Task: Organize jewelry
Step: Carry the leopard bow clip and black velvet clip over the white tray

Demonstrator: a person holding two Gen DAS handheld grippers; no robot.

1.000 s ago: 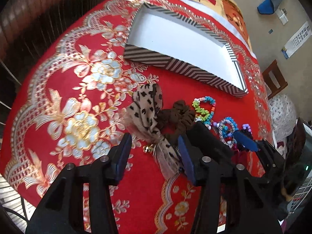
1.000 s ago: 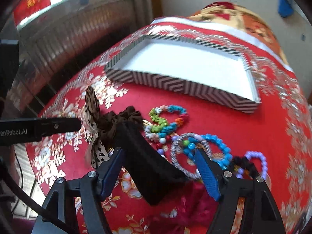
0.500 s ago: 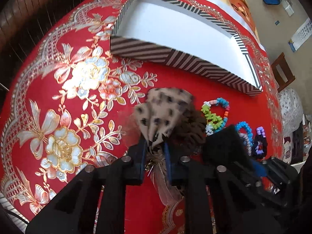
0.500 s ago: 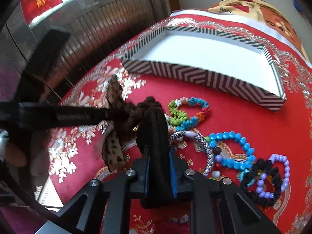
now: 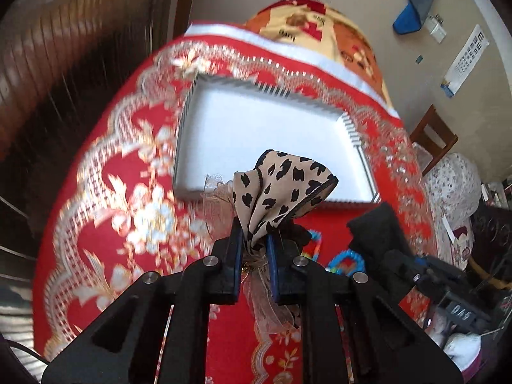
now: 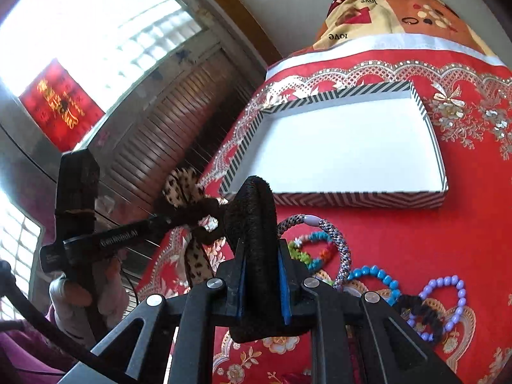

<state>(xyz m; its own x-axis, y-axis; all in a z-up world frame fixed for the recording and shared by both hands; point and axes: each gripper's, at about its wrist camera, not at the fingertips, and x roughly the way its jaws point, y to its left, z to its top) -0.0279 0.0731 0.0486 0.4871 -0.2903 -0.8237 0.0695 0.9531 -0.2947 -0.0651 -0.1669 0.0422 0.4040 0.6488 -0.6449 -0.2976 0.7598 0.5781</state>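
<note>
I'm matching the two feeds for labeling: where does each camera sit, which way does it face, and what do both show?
Left wrist: sits on the left gripper, looking down along its fingers at the striped tray; its jaws pinch the leopard-print bow.
Right wrist: sits on the right gripper, facing the tray over the beaded bracelets; its jaws clamp the black hair band; a hand shows at left.
Shared: tray, red tablecloth, bow, and each other's gripper.

Wooden chair, eye chart (on the wall), slatted shutters, red poster
</note>
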